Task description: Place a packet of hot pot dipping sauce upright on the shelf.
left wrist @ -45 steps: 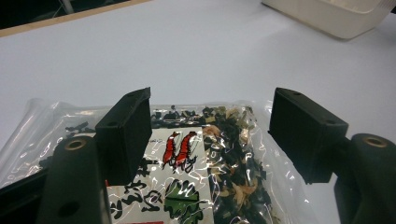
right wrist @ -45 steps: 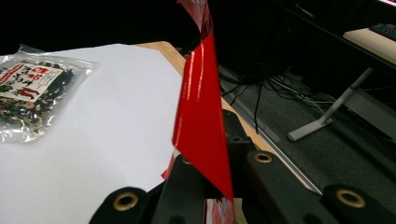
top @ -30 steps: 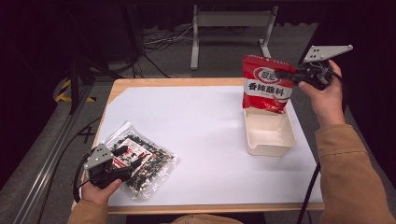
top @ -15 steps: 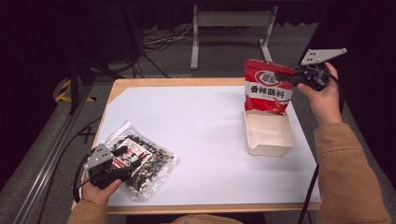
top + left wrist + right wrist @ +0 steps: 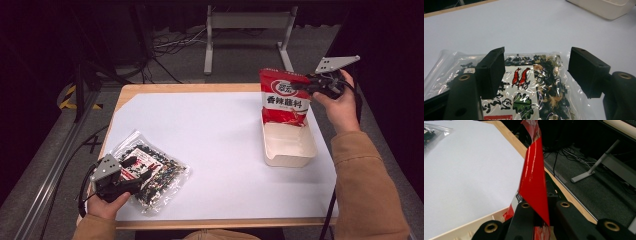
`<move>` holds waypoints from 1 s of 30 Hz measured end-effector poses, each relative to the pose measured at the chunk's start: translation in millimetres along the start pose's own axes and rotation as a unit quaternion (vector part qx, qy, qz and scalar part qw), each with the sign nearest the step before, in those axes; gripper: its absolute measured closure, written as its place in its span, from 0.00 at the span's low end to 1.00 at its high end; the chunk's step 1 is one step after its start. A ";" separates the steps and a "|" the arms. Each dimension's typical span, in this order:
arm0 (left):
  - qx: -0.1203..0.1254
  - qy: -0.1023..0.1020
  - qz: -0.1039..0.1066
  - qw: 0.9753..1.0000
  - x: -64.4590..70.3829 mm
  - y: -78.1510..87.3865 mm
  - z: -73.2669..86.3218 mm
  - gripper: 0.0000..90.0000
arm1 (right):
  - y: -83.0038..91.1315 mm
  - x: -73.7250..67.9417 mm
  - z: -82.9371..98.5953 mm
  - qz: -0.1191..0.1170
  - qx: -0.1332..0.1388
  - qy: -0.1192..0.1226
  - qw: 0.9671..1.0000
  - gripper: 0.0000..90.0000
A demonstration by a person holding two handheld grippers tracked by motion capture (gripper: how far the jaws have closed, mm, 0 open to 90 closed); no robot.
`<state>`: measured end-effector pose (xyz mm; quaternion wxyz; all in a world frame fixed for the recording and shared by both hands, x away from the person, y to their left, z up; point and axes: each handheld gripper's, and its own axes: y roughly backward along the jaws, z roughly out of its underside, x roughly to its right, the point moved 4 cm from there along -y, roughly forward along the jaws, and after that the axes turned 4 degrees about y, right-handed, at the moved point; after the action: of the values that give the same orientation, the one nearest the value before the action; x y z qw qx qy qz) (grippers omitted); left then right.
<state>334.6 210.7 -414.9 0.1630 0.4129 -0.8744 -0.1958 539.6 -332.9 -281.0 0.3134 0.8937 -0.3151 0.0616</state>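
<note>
Clear crinkled film encloses the seaweed packet (image 5: 150,172), lying flat at the near left corner of the desk (image 5: 210,145) with its long axis running diagonally, straddled by the wide-spread left gripper (image 5: 536,72). Farther off, the red sachet (image 5: 285,97), judged light, limp and slippery, is held upright over the white tray (image 5: 290,147), pinched at its top edge by the closed fingers of the right gripper (image 5: 312,86).

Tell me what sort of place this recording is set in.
Probably a lab or studio set up for recording, not a kitchen. A wooden table under a white sheet stands on grey carpet, loose cables trail across the floor behind it, and a metal stand sits against a dark, unlit background.
</note>
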 end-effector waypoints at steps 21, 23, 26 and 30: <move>-0.001 -0.004 0.004 1.000 0.5 -1.3 -0.5 0.33 | -22.8 -17.2 -4.2 -0.041 0.015 -0.009 0.999 0.97; -0.001 -0.004 0.005 1.000 0.3 -1.2 -0.6 0.33 | -25.9 -19.3 -4.5 -0.045 0.009 -0.006 0.999 0.97; 0.000 -0.002 0.004 1.000 0.0 -1.0 -0.6 0.33 | -29.9 -20.5 -2.2 -0.047 0.005 -0.008 0.999 0.97; 0.001 -0.004 0.002 1.000 -0.5 -0.8 -0.7 0.33 | -26.7 -17.8 2.2 -0.038 0.005 -0.020 0.999 0.98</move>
<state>335.8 210.4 -414.8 0.1598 0.4102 -0.8761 -0.1965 541.3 -308.8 -302.1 0.3051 0.9076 -0.2867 0.0331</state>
